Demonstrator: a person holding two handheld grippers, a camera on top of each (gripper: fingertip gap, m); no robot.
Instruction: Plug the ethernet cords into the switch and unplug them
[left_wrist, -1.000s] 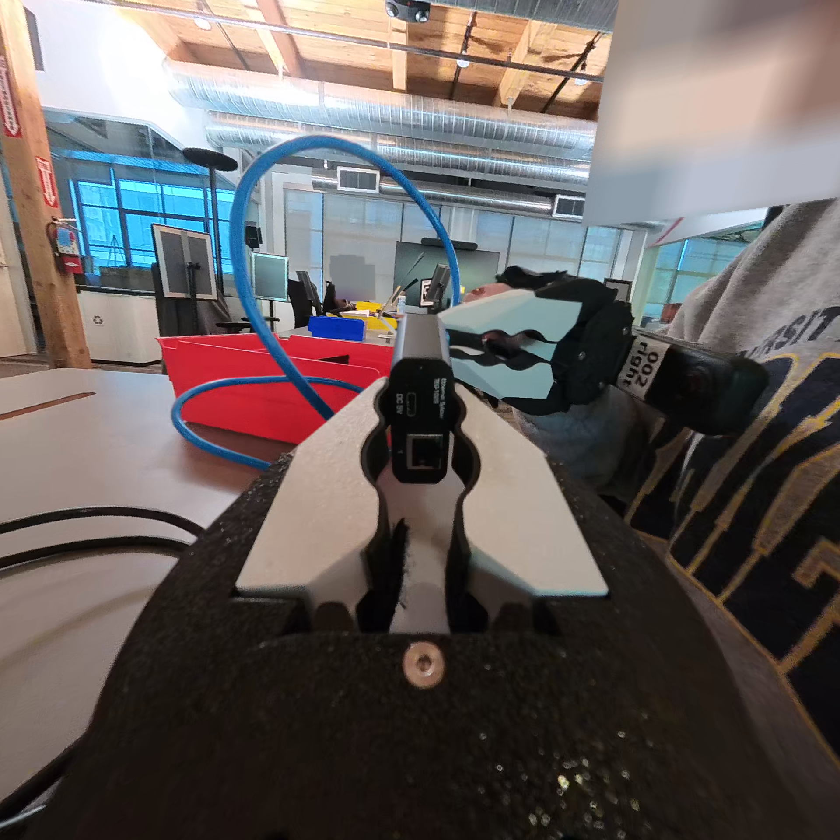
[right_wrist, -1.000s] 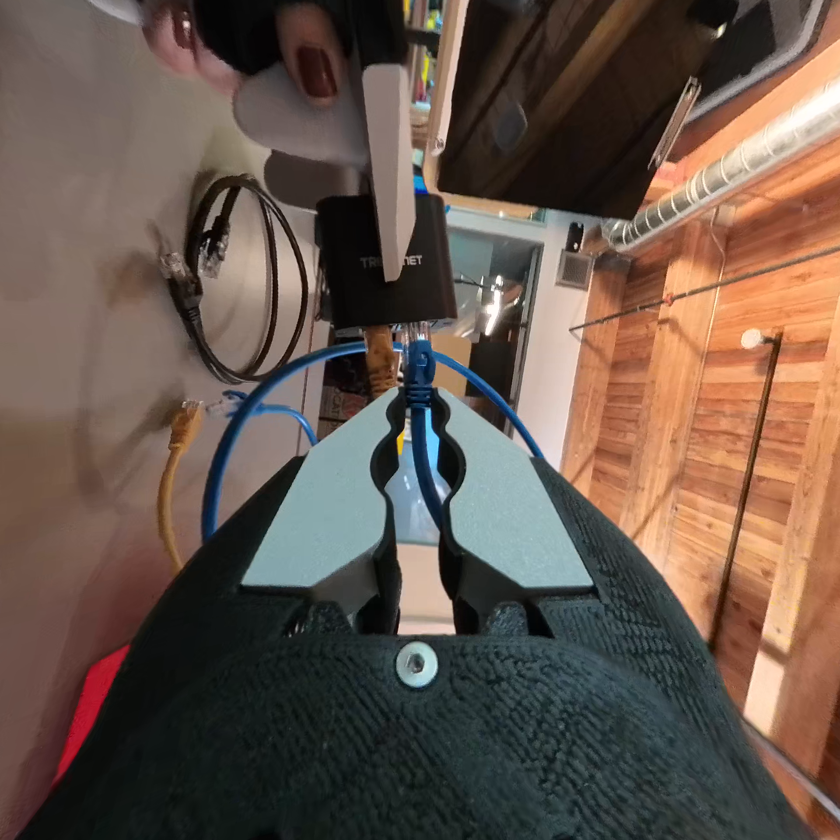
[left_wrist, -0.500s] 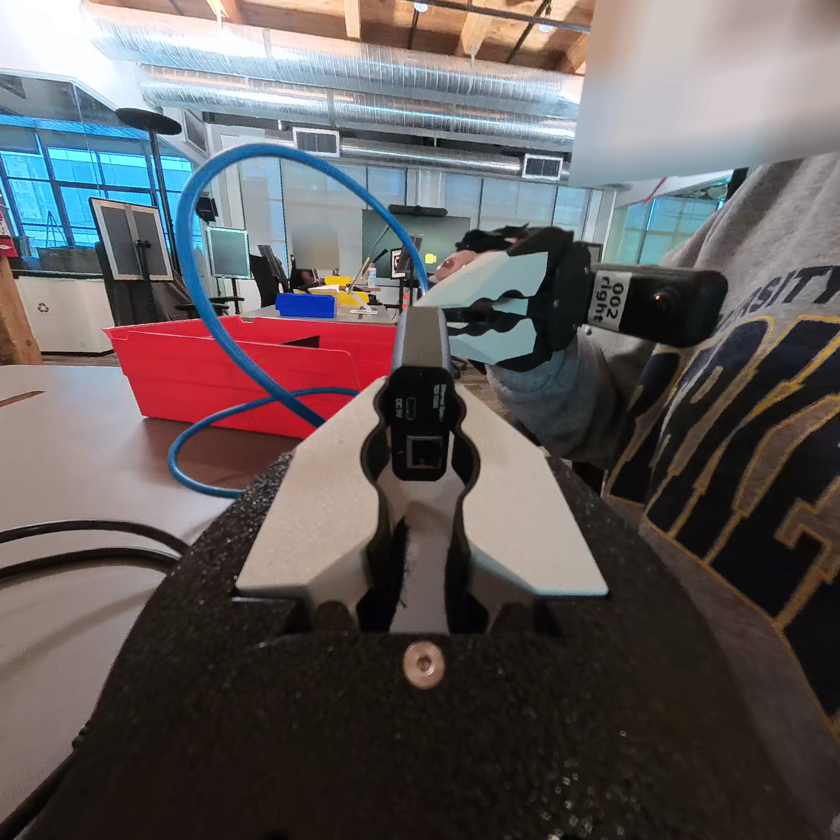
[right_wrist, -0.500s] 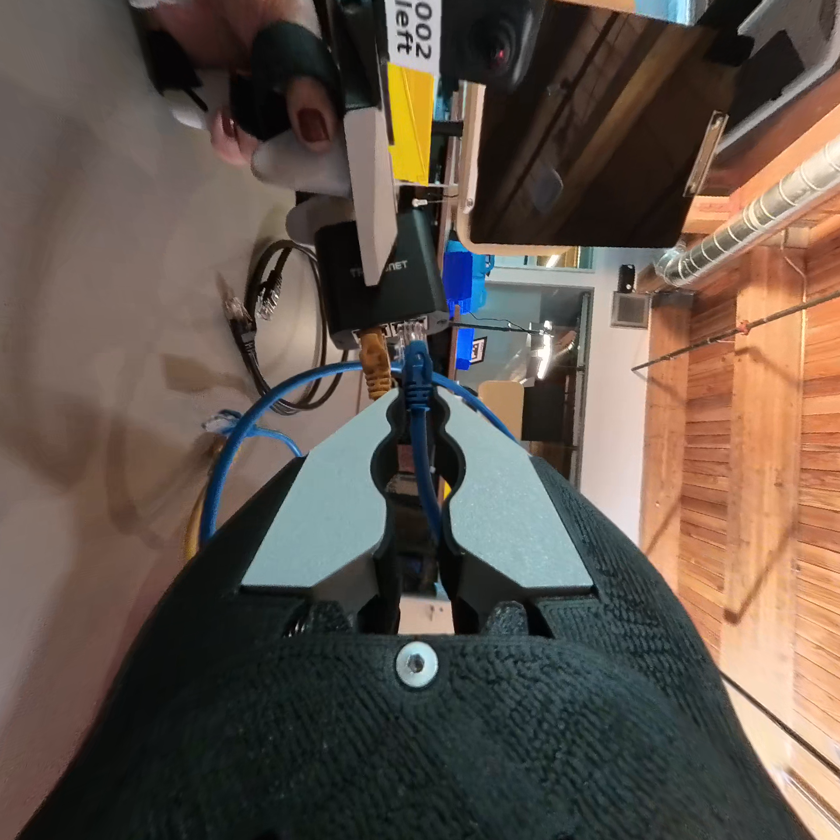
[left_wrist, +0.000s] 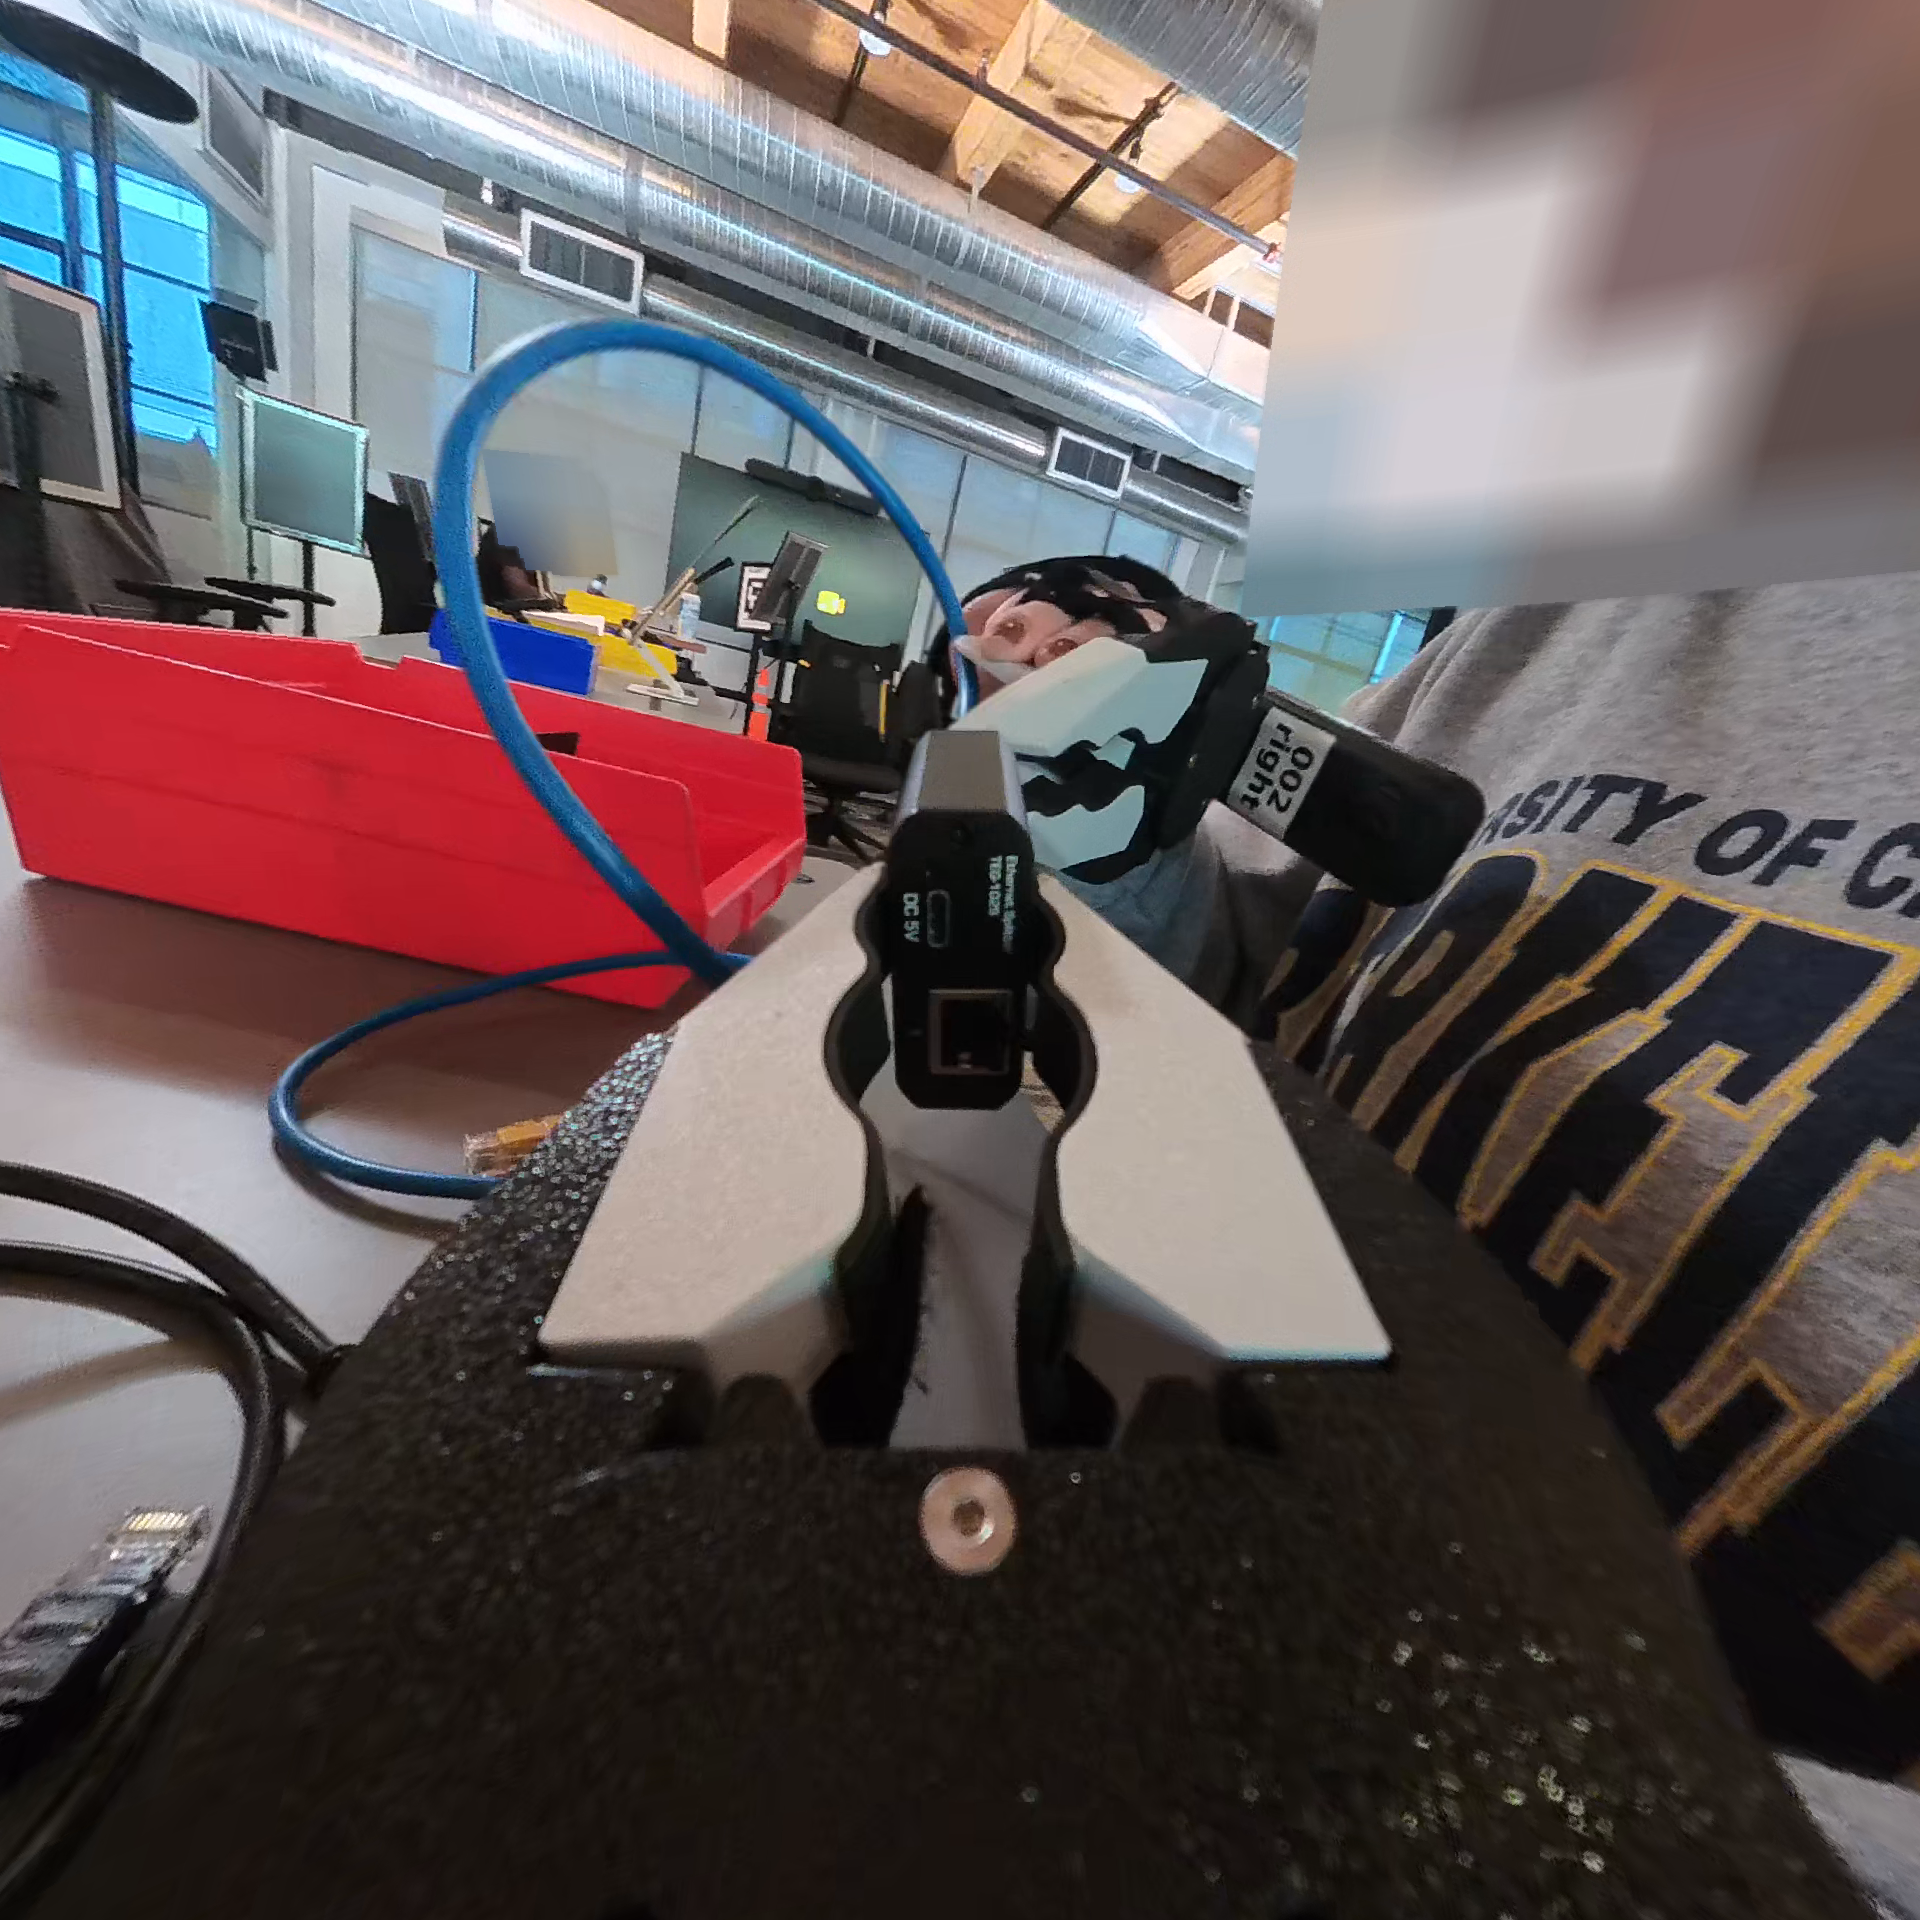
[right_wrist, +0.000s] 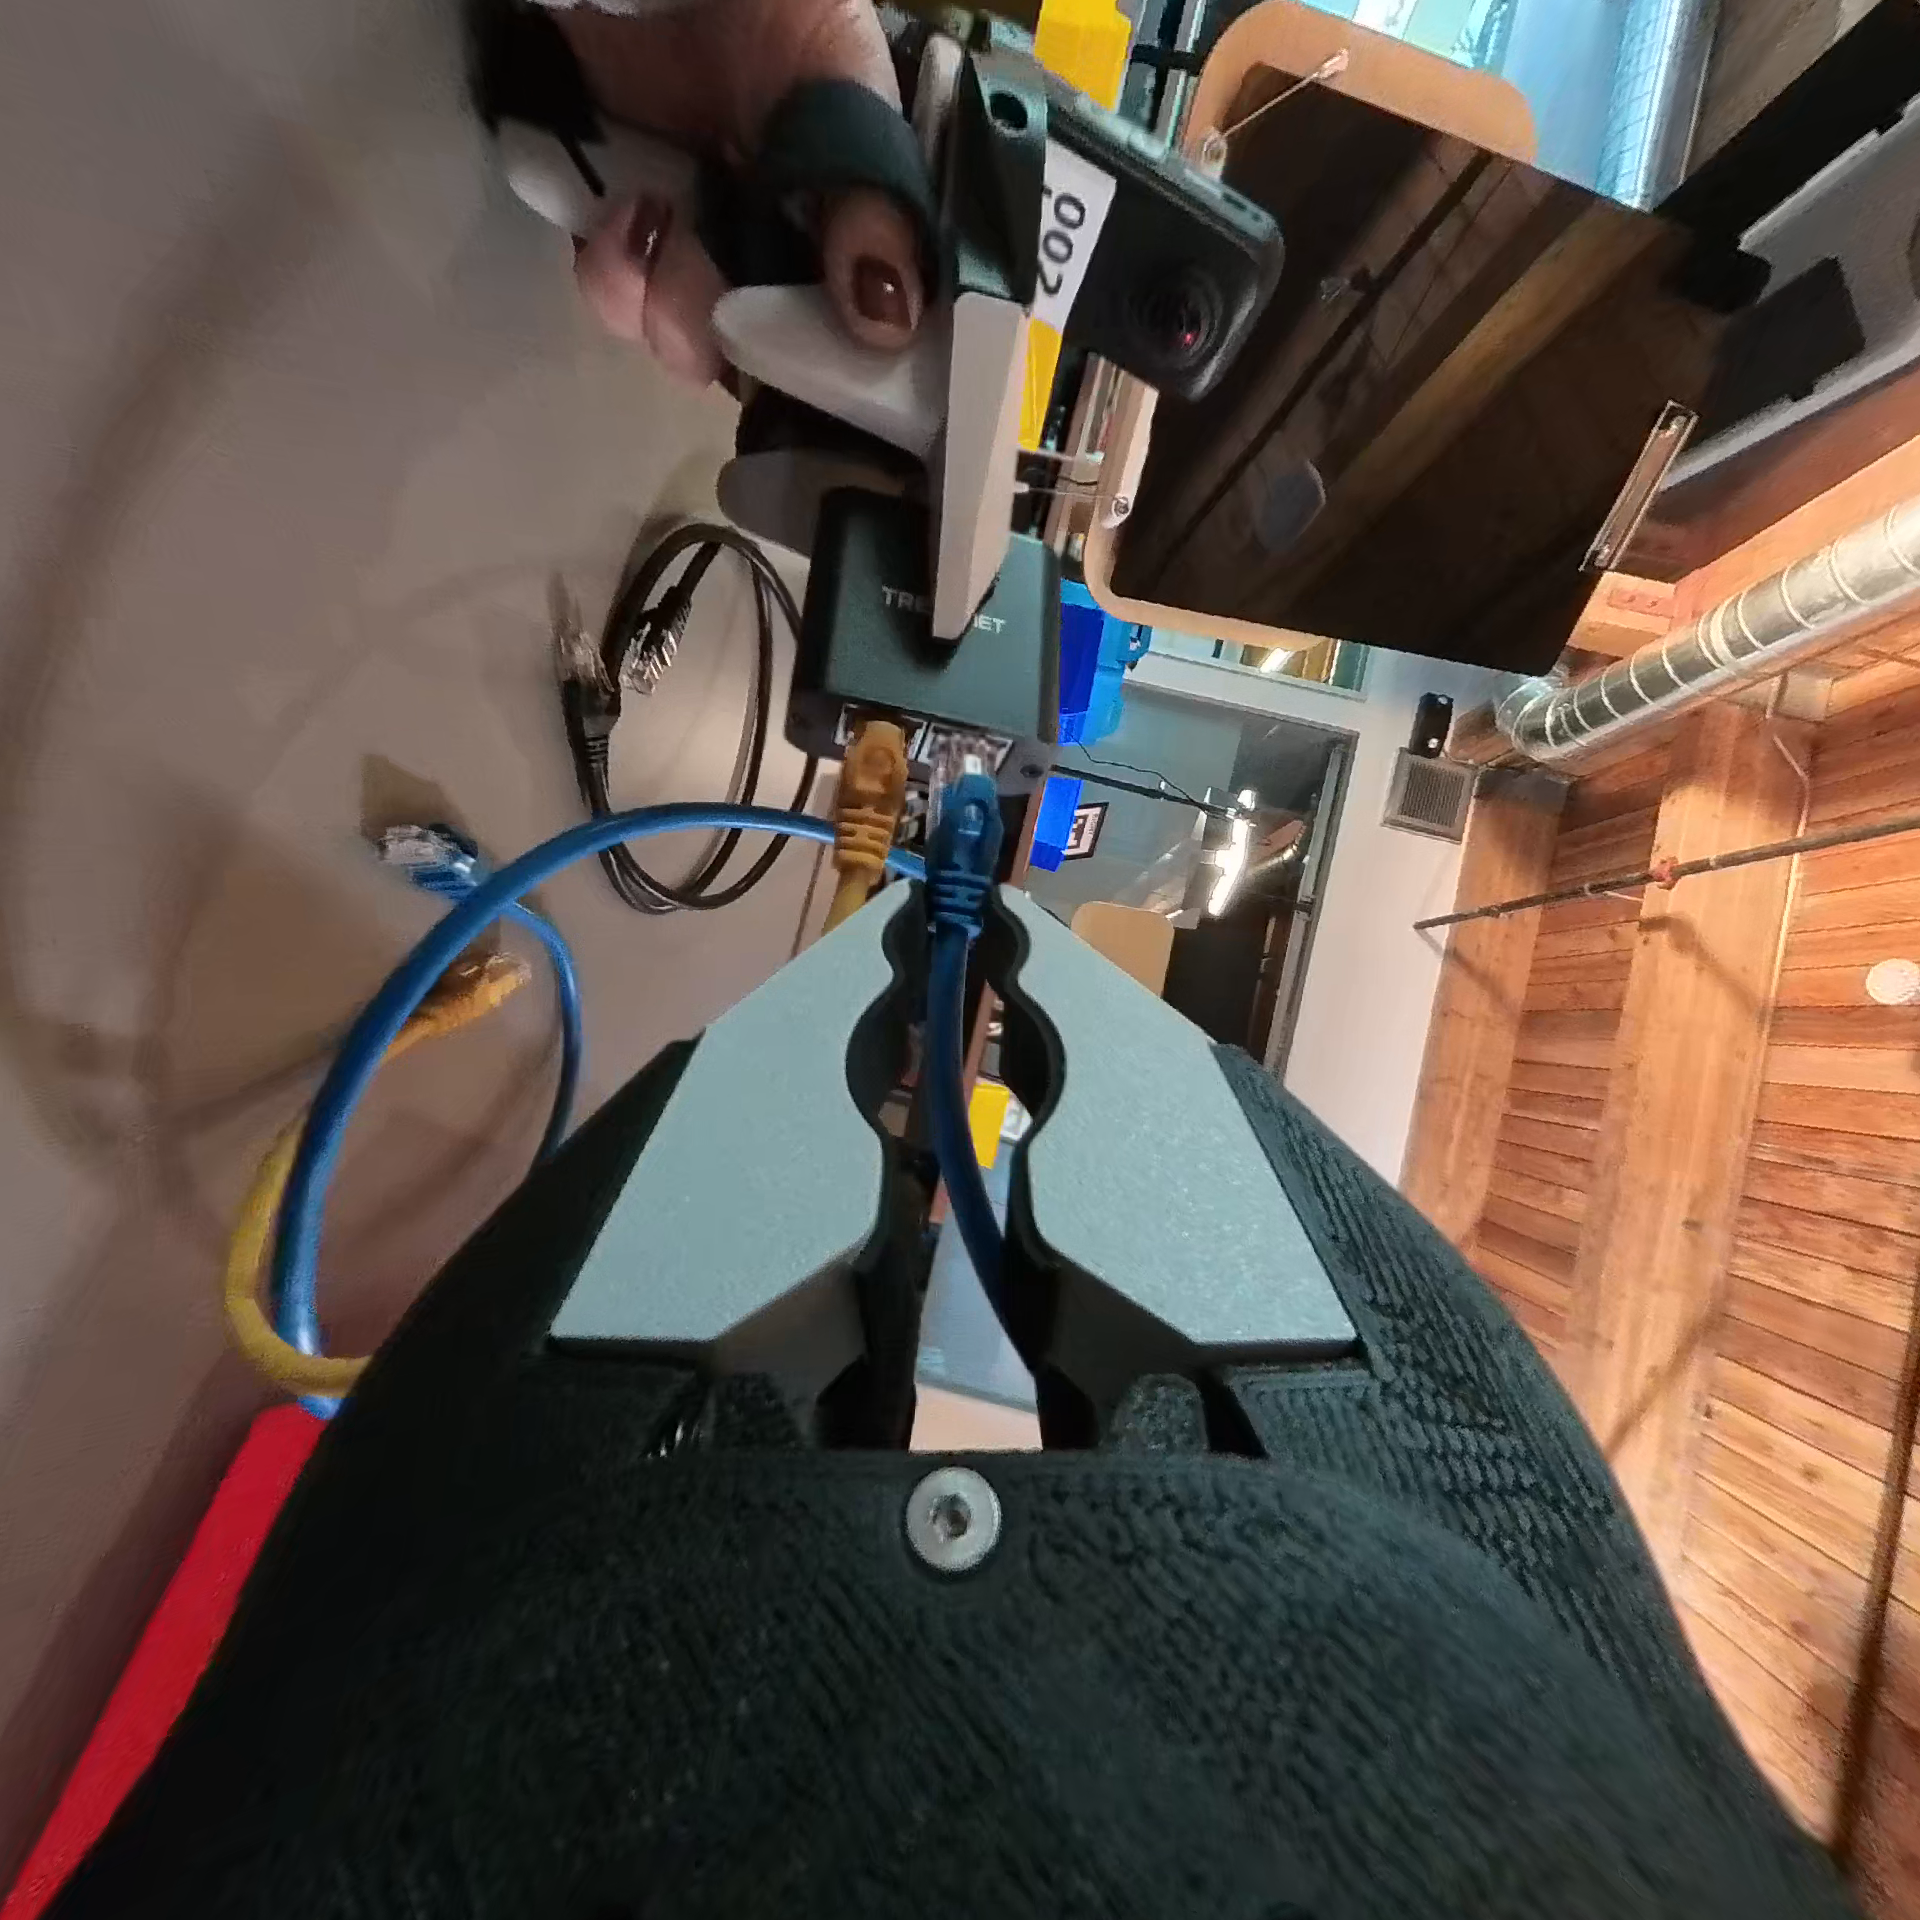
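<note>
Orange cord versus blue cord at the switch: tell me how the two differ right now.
The orange cord has its plug seated in a port of the switch; the blue cord has its plug just short of the next port, not yet in. The blue cord is pinched by the right gripper; the orange cord is held by no gripper. Both are ethernet cords with booted plugs, side by side, pointing at the same face of the switch, which the left gripper clamps.

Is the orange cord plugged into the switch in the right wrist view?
Yes, the orange cord has its connector seated in a port of the switch.
</note>
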